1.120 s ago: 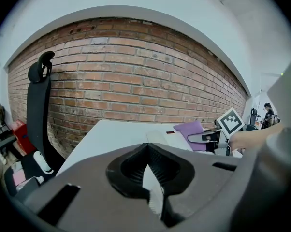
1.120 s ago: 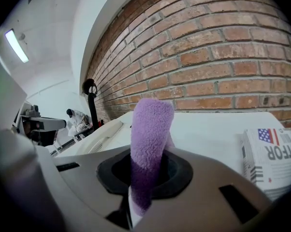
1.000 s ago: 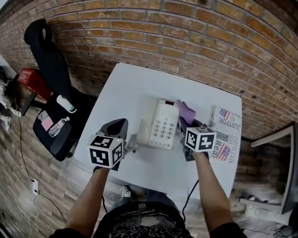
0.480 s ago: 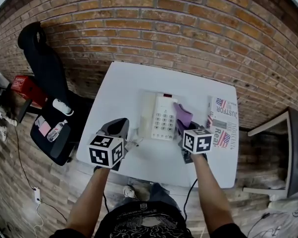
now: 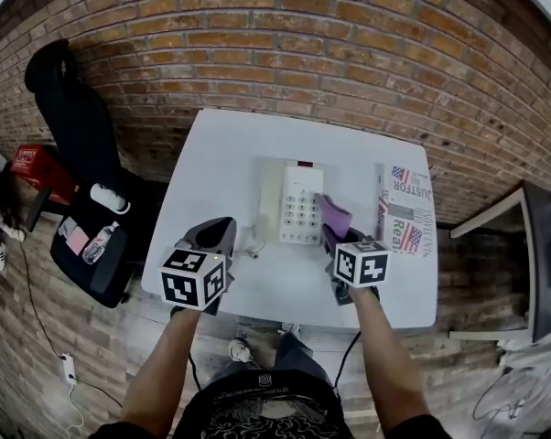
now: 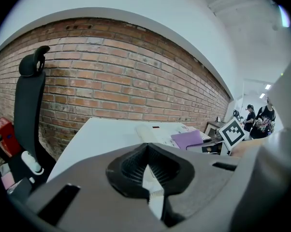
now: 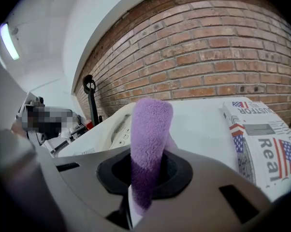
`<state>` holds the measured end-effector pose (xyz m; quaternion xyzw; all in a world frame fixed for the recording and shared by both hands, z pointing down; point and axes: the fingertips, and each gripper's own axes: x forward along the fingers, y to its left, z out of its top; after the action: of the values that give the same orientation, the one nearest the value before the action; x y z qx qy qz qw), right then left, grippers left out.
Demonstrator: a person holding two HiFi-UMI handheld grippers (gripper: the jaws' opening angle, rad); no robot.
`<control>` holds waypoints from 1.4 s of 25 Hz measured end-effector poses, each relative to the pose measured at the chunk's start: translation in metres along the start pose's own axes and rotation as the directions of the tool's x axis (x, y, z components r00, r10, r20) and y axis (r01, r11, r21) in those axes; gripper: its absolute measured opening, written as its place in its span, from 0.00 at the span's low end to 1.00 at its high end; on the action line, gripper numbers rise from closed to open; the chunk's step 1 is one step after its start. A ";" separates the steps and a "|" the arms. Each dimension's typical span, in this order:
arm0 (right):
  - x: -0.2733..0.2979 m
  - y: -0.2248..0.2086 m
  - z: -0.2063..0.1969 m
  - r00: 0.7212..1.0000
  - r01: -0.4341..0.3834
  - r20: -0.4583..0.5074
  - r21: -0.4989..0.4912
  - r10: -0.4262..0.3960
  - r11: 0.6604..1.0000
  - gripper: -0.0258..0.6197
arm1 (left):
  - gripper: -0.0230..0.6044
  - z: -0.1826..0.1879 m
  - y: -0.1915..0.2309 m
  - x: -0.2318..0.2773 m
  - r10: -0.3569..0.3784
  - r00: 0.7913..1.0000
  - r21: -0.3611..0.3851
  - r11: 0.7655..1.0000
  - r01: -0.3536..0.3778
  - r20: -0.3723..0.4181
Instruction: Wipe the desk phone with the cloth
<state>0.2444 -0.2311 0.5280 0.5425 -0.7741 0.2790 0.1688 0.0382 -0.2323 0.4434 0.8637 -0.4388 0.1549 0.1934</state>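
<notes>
Right gripper view: right gripper [image 7: 144, 190] is clamped on the purple cloth [image 7: 148, 129], with a fat fold sticking up and forward past the jaws. Head view puts the phone [image 5: 300, 207] mid-table, nearer the far edge, keypad up. The cloth sits just beside the phone's right side; I can't tell if it's touching. Newspaper [image 5: 405, 210] lies along the right edge of the table [image 5: 230, 144]. Left gripper [image 6: 148, 177] has its jaws closed together on nothing, near the phone's front-left corner.

My read: the wipe is at its start. I'd tilt the right gripper down so the fold, not the jaw tips, lands on the keypad, then drag in long light strokes. The phone looks light and may skid, so I'd brace its left side with the left gripper.
</notes>
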 end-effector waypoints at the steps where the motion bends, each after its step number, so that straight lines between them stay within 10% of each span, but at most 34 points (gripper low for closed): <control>1: -0.002 0.002 -0.002 1.000 0.004 0.000 0.003 -0.004 1.000 0.11 | 0.04 -0.001 0.000 -0.002 -0.004 1.000 0.001 1.000 0.004 0.002; 35: 0.009 0.107 -0.041 0.997 0.018 0.070 0.128 -0.027 0.992 0.11 | 0.04 -0.024 0.018 -0.052 -0.108 0.994 0.053 0.993 0.109 -0.006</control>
<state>0.1399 -0.1852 0.5383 0.5705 -0.7542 0.3063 0.1094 -0.0084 -0.1950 0.4456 0.8909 -0.3867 0.1571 0.1793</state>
